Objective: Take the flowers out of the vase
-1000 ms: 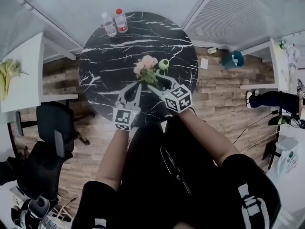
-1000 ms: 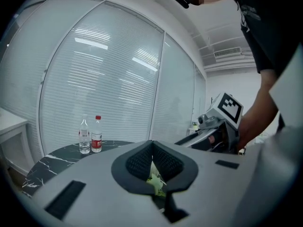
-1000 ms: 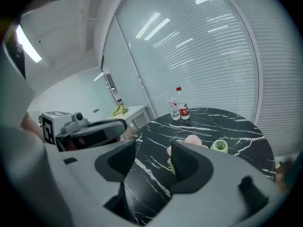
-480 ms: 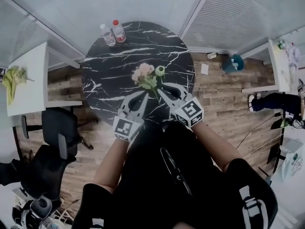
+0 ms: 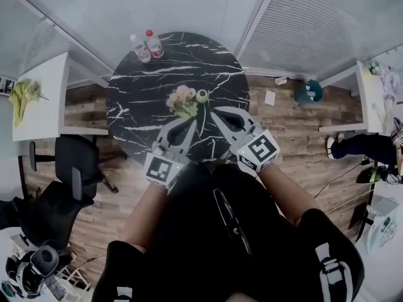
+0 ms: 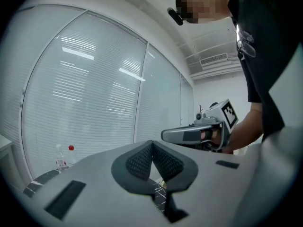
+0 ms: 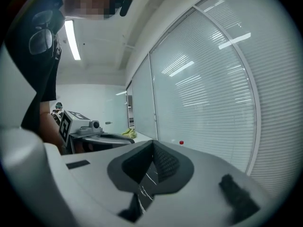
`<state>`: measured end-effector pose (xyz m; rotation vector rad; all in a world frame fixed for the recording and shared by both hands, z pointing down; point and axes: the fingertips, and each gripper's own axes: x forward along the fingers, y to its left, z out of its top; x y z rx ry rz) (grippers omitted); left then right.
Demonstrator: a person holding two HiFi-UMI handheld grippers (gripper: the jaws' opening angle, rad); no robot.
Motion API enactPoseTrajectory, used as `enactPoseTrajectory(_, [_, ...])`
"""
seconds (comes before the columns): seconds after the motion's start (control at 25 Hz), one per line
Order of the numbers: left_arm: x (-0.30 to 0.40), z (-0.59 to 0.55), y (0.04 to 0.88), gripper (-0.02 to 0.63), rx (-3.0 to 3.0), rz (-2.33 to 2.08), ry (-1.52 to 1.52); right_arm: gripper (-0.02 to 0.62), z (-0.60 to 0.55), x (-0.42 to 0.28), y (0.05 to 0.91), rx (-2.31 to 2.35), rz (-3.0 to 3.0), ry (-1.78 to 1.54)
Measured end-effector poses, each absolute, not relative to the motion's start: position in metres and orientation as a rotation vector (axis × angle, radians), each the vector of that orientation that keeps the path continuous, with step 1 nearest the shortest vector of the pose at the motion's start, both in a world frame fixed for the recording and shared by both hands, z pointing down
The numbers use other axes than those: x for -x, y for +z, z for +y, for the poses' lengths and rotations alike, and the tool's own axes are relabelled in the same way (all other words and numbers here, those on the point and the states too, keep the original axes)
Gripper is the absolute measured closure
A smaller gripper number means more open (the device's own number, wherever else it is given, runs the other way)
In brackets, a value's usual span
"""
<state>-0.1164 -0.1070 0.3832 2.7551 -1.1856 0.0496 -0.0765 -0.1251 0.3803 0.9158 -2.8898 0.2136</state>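
Pink flowers (image 5: 181, 98) are sitting on the black marble table (image 5: 135, 109), just beside the small green vase (image 5: 201, 95). Whether their stems are reaching into it, I cannot tell. I am holding my left gripper (image 5: 190, 123) and right gripper (image 5: 215, 111) near them, both jaw pairs pressed together on nothing, the right having just been closing.

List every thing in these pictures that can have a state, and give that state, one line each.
left gripper: jaws shut, nothing between them.
right gripper: jaws just closed, now shut, nothing between them.
flowers: beside the vase, gripped by neither gripper.
vase: upright.
two bottles: upright, capped.
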Motion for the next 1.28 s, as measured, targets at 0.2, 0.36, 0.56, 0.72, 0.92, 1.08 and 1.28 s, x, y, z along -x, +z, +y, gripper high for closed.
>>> enactPoseTrajectory(0.2, [0.1,-0.106,0.369,0.592,-2.774,-1.198,0.056,0.575,-0.118,0.062,0.37,-0.865,-2.903,0.171])
enactPoseTrajectory(0.36, [0.091,-0.103,0.363,0.592,-2.785,-1.204,0.067,0.575,-0.11,0.057,0.363,-0.852,-2.912,0.175])
enactPoseTrajectory(0.56, [0.085,-0.1,0.355,0.592,-2.793,-1.221,0.044,0.575,-0.104,0.053,0.358,-0.837,-2.926,0.153])
enactPoseTrajectory(0.72, [0.083,-0.099,0.348,0.592,-2.786,-1.235,0.01,0.575,-0.101,0.053,0.356,-0.836,-2.934,0.149])
enactPoseTrajectory(0.92, [0.079,-0.098,0.345,0.592,-2.793,-1.231,0.008,0.575,-0.101,0.051,0.355,-0.833,-2.934,0.153])
enactPoseTrajectory(1.08, [0.077,-0.097,0.344,0.592,-2.801,-1.224,-0.003,0.575,-0.102,0.048,0.356,-0.851,-2.936,0.172])
enactPoseTrajectory(1.28, [0.076,-0.098,0.343,0.592,-2.809,-1.227,0.002,0.575,-0.102,0.047,0.354,-0.858,-2.936,0.175])
